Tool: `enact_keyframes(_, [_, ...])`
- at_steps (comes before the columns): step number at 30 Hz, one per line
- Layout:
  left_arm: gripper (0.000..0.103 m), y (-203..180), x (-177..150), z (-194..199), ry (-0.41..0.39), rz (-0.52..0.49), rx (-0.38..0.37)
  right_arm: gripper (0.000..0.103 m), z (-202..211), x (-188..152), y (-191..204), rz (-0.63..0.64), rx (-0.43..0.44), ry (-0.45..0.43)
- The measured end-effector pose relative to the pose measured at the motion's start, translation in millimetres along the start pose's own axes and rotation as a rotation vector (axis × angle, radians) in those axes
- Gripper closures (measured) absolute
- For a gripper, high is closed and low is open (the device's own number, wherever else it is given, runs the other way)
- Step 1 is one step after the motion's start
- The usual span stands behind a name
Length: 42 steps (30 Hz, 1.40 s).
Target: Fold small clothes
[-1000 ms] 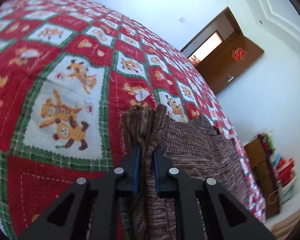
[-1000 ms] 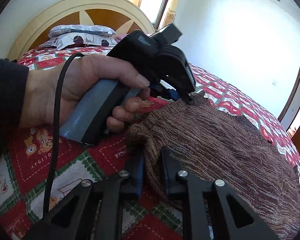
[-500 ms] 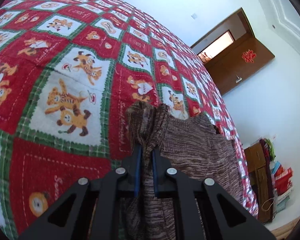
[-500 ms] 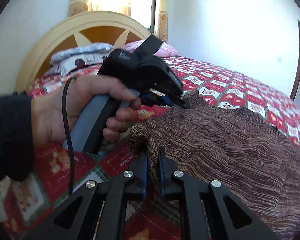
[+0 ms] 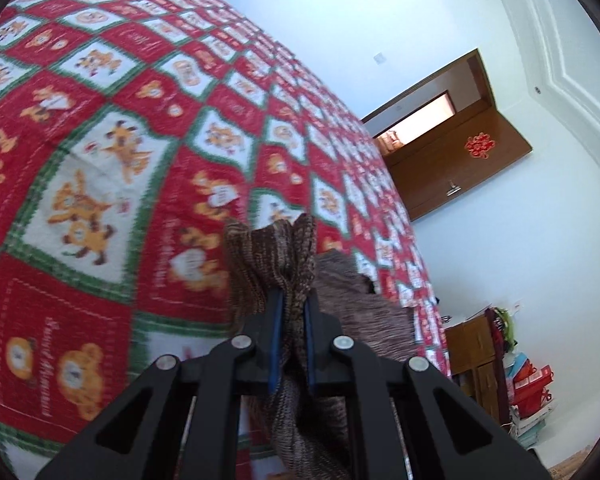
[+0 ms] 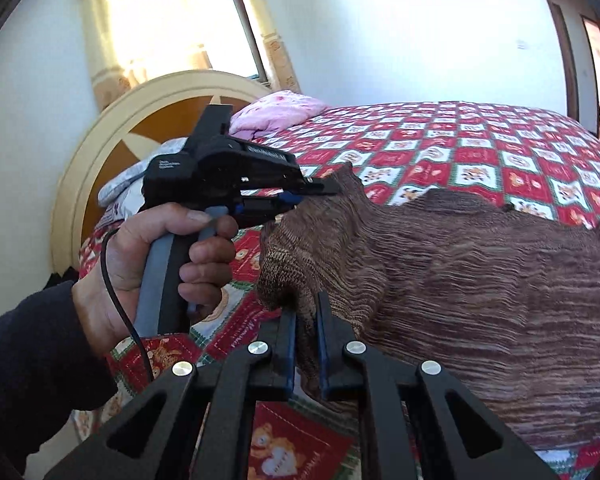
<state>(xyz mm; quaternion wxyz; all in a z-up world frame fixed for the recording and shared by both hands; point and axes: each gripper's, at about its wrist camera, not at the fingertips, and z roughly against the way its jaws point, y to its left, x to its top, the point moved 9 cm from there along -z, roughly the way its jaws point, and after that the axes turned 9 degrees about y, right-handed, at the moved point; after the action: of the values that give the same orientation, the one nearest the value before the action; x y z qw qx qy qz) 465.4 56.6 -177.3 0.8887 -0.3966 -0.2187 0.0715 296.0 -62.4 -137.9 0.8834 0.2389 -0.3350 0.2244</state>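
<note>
A brown knitted sweater (image 6: pixel 480 280) lies on a red, white and green patterned bedspread (image 5: pixel 100 160). My left gripper (image 5: pixel 291 304) is shut on one corner of the sweater (image 5: pixel 276 256) and holds it raised above the bed. It also shows in the right wrist view (image 6: pixel 320 190), gripping the far corner. My right gripper (image 6: pixel 306 312) is shut on the near corner of the same edge, also lifted. The rest of the sweater hangs down and spreads to the right.
A wooden headboard (image 6: pixel 112 140) with grey and pink pillows (image 6: pixel 276 112) stands at the bed's head. A brown door (image 5: pixel 460 160) and a shelf with coloured items (image 5: pixel 512 368) are beyond the bed's far side.
Both grippers have lifted the sweater's edge higher off the bed. The left gripper has risen and levelled out; the sweater edge now hangs stretched between the two.
</note>
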Motion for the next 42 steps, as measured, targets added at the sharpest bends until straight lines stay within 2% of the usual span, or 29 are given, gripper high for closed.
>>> enact_keyframes(8, [0.093, -54, 0, -23, 0.005, -0.055, -0.047, 0.096, 32, -7, -29, -0.044, -0.018, -0.017])
enact_keyframes(19, [0.093, -100, -6, -43, 0.019, -0.103, -0.085, 0.096, 64, -12, -64, -0.062, -0.043, -0.009])
enact_keyframes(25, [0.093, -135, -10, -58, 0.040, -0.166, -0.097, 0.096, 87, -16, -87, -0.061, -0.066, -0.003])
enact_keyframes(35, [0.093, -176, -31, -109, 0.123, -0.244, -0.088, 0.096, 111, -40, -145, -0.203, -0.084, 0.011])
enact_keyframes(42, [0.093, -195, -50, -138, 0.170, -0.270, -0.078, 0.097, 118, -61, -179, -0.340, -0.042, 0.036])
